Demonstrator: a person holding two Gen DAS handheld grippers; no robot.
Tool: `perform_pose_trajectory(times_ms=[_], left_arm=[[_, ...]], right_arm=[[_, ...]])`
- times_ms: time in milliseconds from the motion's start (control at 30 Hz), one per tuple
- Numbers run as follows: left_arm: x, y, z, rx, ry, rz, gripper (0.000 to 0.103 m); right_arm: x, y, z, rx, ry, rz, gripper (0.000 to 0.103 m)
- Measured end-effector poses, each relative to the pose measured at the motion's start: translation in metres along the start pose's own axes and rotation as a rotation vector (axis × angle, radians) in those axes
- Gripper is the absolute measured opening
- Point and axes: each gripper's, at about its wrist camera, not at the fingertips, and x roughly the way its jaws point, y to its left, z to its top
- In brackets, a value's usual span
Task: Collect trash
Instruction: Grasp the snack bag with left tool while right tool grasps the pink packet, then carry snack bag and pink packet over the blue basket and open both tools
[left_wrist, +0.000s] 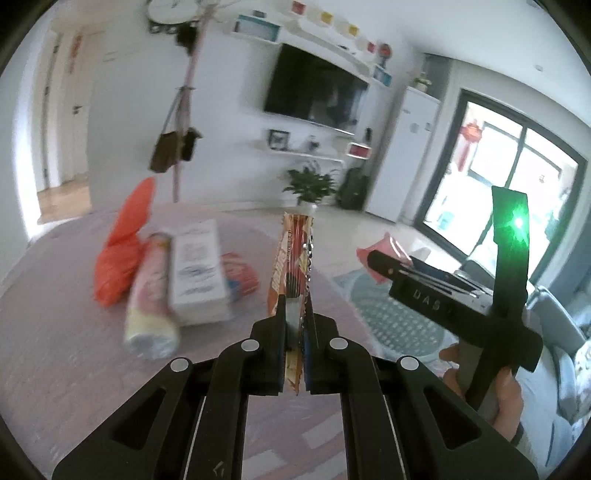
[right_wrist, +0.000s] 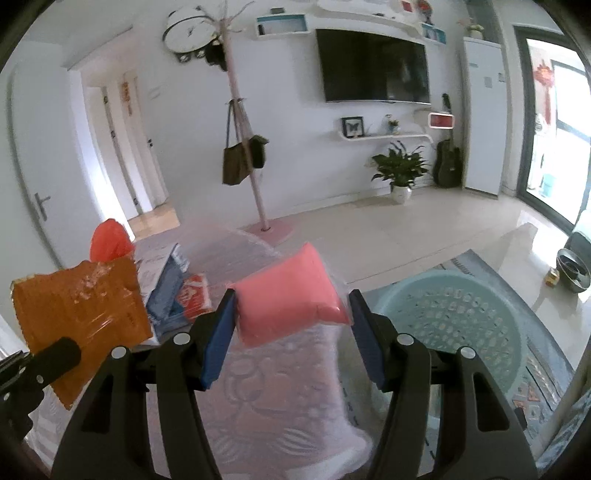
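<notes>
My left gripper (left_wrist: 297, 314) is shut on an orange snack wrapper (left_wrist: 291, 258), held edge-on above the pink table (left_wrist: 55, 332); the wrapper also shows flat in the right wrist view (right_wrist: 81, 306). My right gripper (right_wrist: 291, 321) is shut on a pink soft packet (right_wrist: 291, 295), held above the table's right edge; it also shows in the left wrist view (left_wrist: 384, 251). A pale blue-green basket (right_wrist: 450, 332) stands on the floor to the right, below the table.
On the table lie an orange plastic bag (left_wrist: 122, 247), a pink tube can (left_wrist: 151, 295), a white box (left_wrist: 199, 273) and a red-white packet (left_wrist: 240, 277). A coat stand (right_wrist: 247, 147), potted plant (right_wrist: 400, 173) and patterned rug (right_wrist: 535, 387) are beyond.
</notes>
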Motion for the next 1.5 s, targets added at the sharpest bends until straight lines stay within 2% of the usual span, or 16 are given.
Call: perform_pose_trajectory(times_ms=[100, 300, 600, 933, 1067, 1233, 1300, 1367, 1433, 1500], left_arm=[[0.011, -0.014, 0.005, 0.014, 0.004, -0.051, 0.005], [0.043, -0.046, 0.016, 0.061, 0.033, -0.106, 0.005], [0.113, -0.097, 0.018, 0.131, 0.123, -0.168, 0.005], [0.199, -0.133, 0.006, 0.226, 0.251, -0.141, 0.005], [0.222, -0.141, 0.001, 0.221, 0.301, -0.157, 0.005], [0.234, -0.144, -0.005, 0.233, 0.334, -0.131, 0.007], [0.233, -0.145, -0.005, 0.233, 0.336, -0.124, 0.016], [0.234, -0.145, -0.001, 0.23, 0.324, -0.115, 0.033], [0.229, -0.145, 0.001, 0.224, 0.312, -0.11, 0.045], [0.222, -0.142, 0.001, 0.215, 0.303, -0.109, 0.051]], right_arm=[[-0.008, -0.021, 0.003, 0.029, -0.018, -0.02, 0.057], [-0.016, -0.074, 0.005, 0.109, -0.037, -0.074, 0.057], [-0.006, -0.148, -0.01, 0.241, 0.0, -0.171, 0.057], [0.022, -0.208, -0.039, 0.358, 0.076, -0.247, 0.057], [0.037, -0.223, -0.053, 0.392, 0.126, -0.257, 0.057], [0.05, -0.231, -0.063, 0.394, 0.17, -0.272, 0.059], [0.054, -0.232, -0.065, 0.398, 0.189, -0.254, 0.059], [0.055, -0.232, -0.065, 0.395, 0.193, -0.256, 0.061], [0.054, -0.232, -0.066, 0.392, 0.192, -0.251, 0.065], [0.051, -0.232, -0.065, 0.391, 0.189, -0.247, 0.067]])
